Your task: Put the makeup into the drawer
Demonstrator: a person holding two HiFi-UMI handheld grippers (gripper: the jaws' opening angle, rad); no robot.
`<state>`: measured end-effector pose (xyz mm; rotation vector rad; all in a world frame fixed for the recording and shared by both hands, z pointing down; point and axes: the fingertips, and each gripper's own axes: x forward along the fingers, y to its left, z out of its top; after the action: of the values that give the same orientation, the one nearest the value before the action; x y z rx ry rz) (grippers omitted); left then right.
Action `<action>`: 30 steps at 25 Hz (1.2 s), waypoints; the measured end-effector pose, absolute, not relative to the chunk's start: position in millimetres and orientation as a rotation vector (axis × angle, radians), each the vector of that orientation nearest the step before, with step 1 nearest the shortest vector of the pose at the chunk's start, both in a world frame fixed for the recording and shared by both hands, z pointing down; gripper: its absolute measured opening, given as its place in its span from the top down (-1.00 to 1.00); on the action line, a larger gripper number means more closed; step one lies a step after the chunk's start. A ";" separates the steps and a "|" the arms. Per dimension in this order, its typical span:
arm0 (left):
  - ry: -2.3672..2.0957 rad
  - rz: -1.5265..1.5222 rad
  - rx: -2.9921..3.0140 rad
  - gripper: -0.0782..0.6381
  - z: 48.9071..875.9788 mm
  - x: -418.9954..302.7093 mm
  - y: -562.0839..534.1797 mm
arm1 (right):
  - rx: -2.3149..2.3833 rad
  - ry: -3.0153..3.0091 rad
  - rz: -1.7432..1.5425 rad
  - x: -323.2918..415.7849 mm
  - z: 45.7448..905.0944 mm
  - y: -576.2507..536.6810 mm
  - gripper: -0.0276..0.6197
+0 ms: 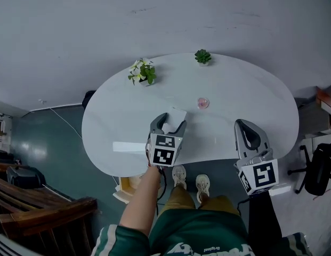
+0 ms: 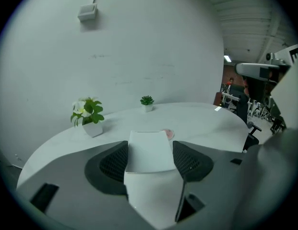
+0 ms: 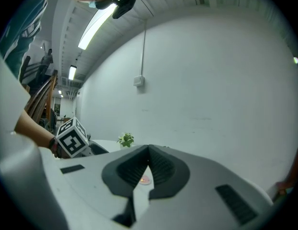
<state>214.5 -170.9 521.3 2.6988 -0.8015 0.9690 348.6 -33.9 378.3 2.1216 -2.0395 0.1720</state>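
A small white box (image 1: 175, 114) sits between the jaws of my left gripper (image 1: 172, 120), which is shut on its two sides and holds it just above the near edge of the white oval table (image 1: 250, 89). In the left gripper view the box (image 2: 149, 152) fills the gap between the black pads. A small round pink makeup item (image 1: 203, 103) lies on the table beyond the box, apart from both grippers, and shows again as makeup item (image 2: 169, 134) and makeup item (image 3: 146, 179). My right gripper (image 1: 242, 124) hovers over the table's near right edge, shut and holding nothing, with the fingertips of the right gripper (image 3: 149, 150) meeting.
A white pot with flowers (image 1: 143, 72) and a small green plant (image 1: 202, 56) stand along the table's far edge. A black chair (image 1: 320, 167) stands at the right, a wooden bench (image 1: 42, 207) at the lower left. The person's legs and shoes (image 1: 191, 179) are under the near edge.
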 end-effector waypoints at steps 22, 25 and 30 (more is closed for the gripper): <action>-1.051 0.763 2.769 0.00 437.9 145.9 -118.0 | 1.988 -2.226 0.004 291.4 330.9 -22.5 0.90; -1.097 0.748 2.762 0.00 431.6 134.4 -115.8 | 1.968 -2.257 -0.006 283.7 327.5 -25.9 0.90; -1.213 0.746 2.706 0.00 427.4 90.2 -113.6 | 1.879 -2.350 -0.010 248.4 327.9 -40.2 0.90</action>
<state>90.2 -113.6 427.4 2.7055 -1.2131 0.7460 248.4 -40.2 327.9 1.8793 -2.3498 -0.0099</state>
